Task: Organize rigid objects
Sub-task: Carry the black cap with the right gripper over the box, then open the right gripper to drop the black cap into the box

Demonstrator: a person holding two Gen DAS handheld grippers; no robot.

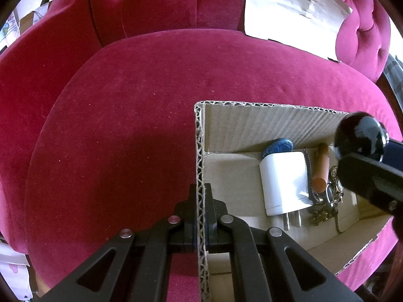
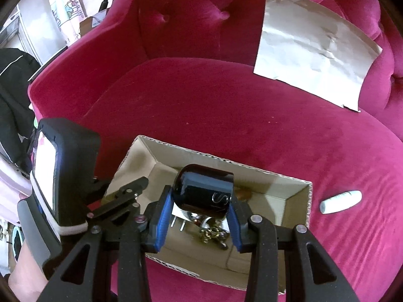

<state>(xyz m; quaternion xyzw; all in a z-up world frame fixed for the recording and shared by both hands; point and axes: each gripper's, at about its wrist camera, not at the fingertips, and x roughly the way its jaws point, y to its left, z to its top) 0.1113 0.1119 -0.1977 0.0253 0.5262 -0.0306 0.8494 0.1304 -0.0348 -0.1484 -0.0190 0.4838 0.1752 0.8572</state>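
An open cardboard box (image 1: 252, 123) sits on a red velvet armchair seat (image 1: 126, 125). My left gripper (image 1: 201, 201) is shut on the box's left wall. Inside the box lie a white plug charger (image 1: 284, 181), a blue oval tag (image 1: 277, 147), an orange tube (image 1: 321, 171) and a metal keychain (image 1: 327, 201). My right gripper (image 2: 199, 209) is shut on a glossy black rounded bottle (image 2: 204, 191) and holds it above the box (image 2: 287, 196). The bottle also shows in the left wrist view (image 1: 360, 136).
A white cylinder (image 2: 340, 201) lies on the seat to the right of the box. A crumpled sheet of paper (image 2: 309, 47) leans against the chair back. A black bag (image 2: 12, 95) and clutter stand to the left of the chair.
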